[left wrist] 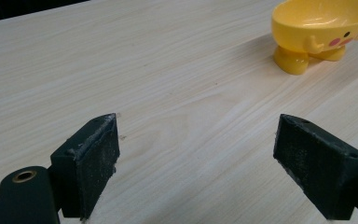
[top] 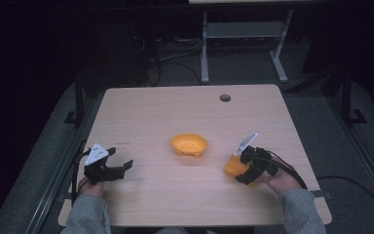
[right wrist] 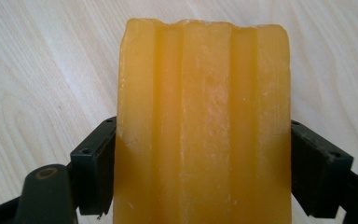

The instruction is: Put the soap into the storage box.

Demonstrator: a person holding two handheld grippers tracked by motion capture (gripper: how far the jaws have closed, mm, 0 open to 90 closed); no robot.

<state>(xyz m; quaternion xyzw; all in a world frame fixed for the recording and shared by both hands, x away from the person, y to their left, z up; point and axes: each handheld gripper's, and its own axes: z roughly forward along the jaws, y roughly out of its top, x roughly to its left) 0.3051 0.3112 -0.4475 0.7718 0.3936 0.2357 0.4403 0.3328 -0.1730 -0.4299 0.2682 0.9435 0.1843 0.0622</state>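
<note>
Working at the wooden table (top: pixel 175 195) | duck-faced yellow bowl (top: pixel 189 145) at centre | our right gripper (top: pixel 247 165) clamps the ridged orange block (right wrist: pixel 203 130) by its flat sides; we judge it stiff, light, waxy-slick | left gripper (top: pixel 114 165) spread, empty

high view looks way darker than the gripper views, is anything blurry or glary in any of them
High view: dim and soft, the room black beyond the table, the bowl brightest. Left gripper view: evenly lit and sharp, with a soft shadow beside the bowl. Right gripper view: the orange block is very close, its surface slightly soft; no harsh glare.
</note>
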